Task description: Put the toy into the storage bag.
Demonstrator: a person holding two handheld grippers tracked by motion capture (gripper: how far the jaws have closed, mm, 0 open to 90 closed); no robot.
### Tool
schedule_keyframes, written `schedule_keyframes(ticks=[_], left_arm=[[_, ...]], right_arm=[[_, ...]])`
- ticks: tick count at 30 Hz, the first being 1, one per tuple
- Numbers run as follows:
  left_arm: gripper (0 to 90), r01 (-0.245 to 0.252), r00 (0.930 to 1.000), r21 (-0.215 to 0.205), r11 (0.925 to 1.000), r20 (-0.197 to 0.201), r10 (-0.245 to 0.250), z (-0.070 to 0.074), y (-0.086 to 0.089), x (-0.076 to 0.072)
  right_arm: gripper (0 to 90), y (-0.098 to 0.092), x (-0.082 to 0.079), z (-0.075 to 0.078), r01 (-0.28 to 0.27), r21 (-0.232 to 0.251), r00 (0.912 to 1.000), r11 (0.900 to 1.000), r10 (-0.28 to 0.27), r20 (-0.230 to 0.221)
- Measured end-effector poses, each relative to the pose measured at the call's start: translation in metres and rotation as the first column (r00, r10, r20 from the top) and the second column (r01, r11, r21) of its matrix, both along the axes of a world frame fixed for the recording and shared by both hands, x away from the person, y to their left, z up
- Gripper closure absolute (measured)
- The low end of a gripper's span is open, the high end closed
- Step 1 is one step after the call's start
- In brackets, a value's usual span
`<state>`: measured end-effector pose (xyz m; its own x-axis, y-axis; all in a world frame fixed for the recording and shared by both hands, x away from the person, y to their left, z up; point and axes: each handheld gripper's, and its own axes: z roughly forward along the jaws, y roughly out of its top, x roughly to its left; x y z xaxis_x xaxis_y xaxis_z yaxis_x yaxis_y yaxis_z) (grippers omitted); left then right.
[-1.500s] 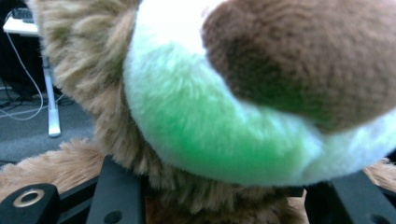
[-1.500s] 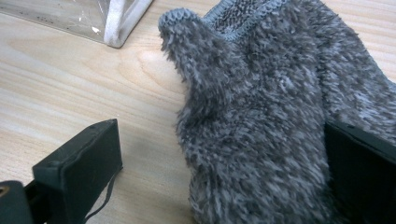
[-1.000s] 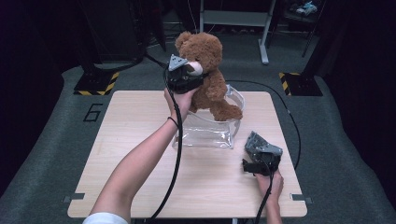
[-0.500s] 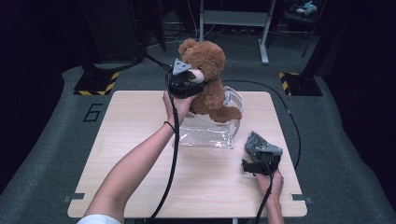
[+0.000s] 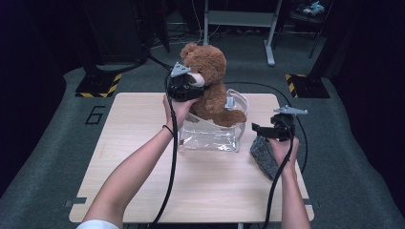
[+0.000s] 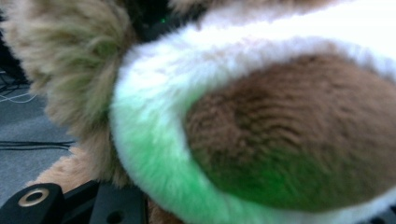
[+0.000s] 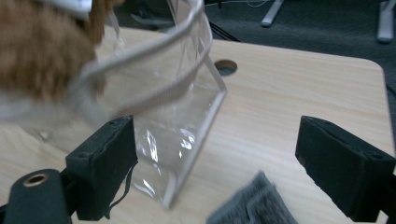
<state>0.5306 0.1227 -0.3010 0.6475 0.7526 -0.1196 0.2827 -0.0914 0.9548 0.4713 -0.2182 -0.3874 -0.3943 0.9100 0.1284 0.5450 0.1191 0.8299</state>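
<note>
A: Where is the teddy bear [image 5: 210, 86] seen?

B: It is seen at the far side of the table [image 5: 143, 143], held upright with its legs down inside the mouth of a clear plastic bag [image 5: 210, 138]. The bag is stood on the tabletop near the middle, and its white handles are draped beside the bear's legs.

A: How is the bear held?

B: The left gripper [image 5: 184, 86] is pressed against the bear's face at the muzzle. In the left gripper view brown and white fur [image 6: 261, 121] is pushed right up to the camera, and the jaws are closed on the bear's head, fur being squeezed between them.

A: And the right gripper [image 5: 267, 130]?

B: It is held above the table, to the right of the bag and apart from it. In the right gripper view its two black jaws are spread wide with nothing between them; they have just been drawn a little closer together. The bag's corner [image 7: 187, 140] and part of the bear [image 7: 42, 51] are seen beyond the jaws.

A: Is anything else found on the table?

B: A grey felt-like pouch [image 5: 262, 155] is laid on the wood just below the right gripper, near the right edge. Its top edge is also caught at the bottom of the right gripper view [image 7: 257, 205].
</note>
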Motion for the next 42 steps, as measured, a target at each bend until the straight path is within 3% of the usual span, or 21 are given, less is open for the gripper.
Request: schedule_keyframes(ticks=[7,11,14,17,18,19,22,26,29,31,34,35,38,42], left_arm=[[51.3,0.023,0.9997,0.026,0.9994,-0.001,-0.023,-0.001,-0.001,0.0],[51.3,0.037,0.9991,0.013,0.9992,-0.021,-0.037,-0.005,-0.001,0.002],[51.3,0.036,0.9992,0.018,0.9992,-0.017,-0.036,-0.005,-0.001,0.001],[51.3,0.035,0.9994,0.039,0.9986,-0.008,-0.035,-0.005,0.0,0.0],[51.3,0.034,0.9994,0.049,0.9982,-0.007,-0.034,-0.004,0.001,-0.001],[51.4,0.03,0.9995,0.056,0.998,0.003,-0.03,-0.004,0.003,-0.002],[51.5,0.025,0.9996,0.07,0.9972,0.01,-0.026,-0.004,0.008,-0.003],[51.6,0.019,0.9998,0.077,0.9968,0.005,-0.019,-0.005,0.014,-0.004],[51.7,0.028,0.9996,0.085,0.996,0.003,-0.028,-0.006,0.017,-0.004],[51.6,0.05,0.9988,0.065,0.9967,-0.004,-0.05,-0.006,0.017,-0.006],[51.6,0.073,0.9972,0.032,0.9968,-0.019,-0.073,-0.005,0.015,-0.005],[51.5,0.076,0.9969,0.03,0.9967,-0.021,-0.075,-0.005,0.014,-0.005],[51.5,0.083,0.9964,0.035,0.9959,-0.017,-0.083,-0.004,0.013,-0.005],[51.4,0.088,0.996,0.024,0.9959,-0.021,-0.087,-0.004,0.012,-0.004]], right_arm=[[16.8,0.007,0.038,0.021,-0.016,0.117,0.9999,0.993,0.017,0.0],[25.0,0.021,0.061,0.025,-0.029,0.106,0.9985,0.994,0.034,-0.042],[41.9,0.03,0.078,0.021,-0.043,0.098,0.9957,0.994,0.05,-0.077],[55.6,0.039,0.088,0.014,-0.04,0.049,0.9893,0.998,0.047,-0.139],[59.6,0.041,0.089,0.012,-0.022,0.023,0.9877,1.0,0.025,-0.154],[74.5,0.04,0.089,0.011,0.006,0.001,0.9892,1.0,-0.006,-0.146],[82.0,0.029,0.089,0.003,0.056,0.015,0.9847,0.998,-0.053,-0.166],[83.1,0.022,0.085,-0.004,0.099,0.033,0.9765,0.995,-0.09,-0.196],[82.3,0.023,0.084,-0.005,0.098,0.029,0.9772,0.995,-0.091,-0.192],[64.4,0.027,0.083,0.0,0.07,-0.014,0.9804,0.997,-0.072,-0.183],[44.6,0.028,0.083,0.015,0.021,-0.053,0.9923,0.998,-0.027,-0.121],[44.9,0.031,0.083,0.021,0.012,-0.079,0.9954,0.997,-0.02,-0.093],[39.3,0.04,0.088,0.039,-0.037,-0.115,0.9968,0.993,0.028,-0.075],[39.5,0.056,0.1,0.055,-0.115,-0.192,0.993,0.975,0.107,-0.051]])
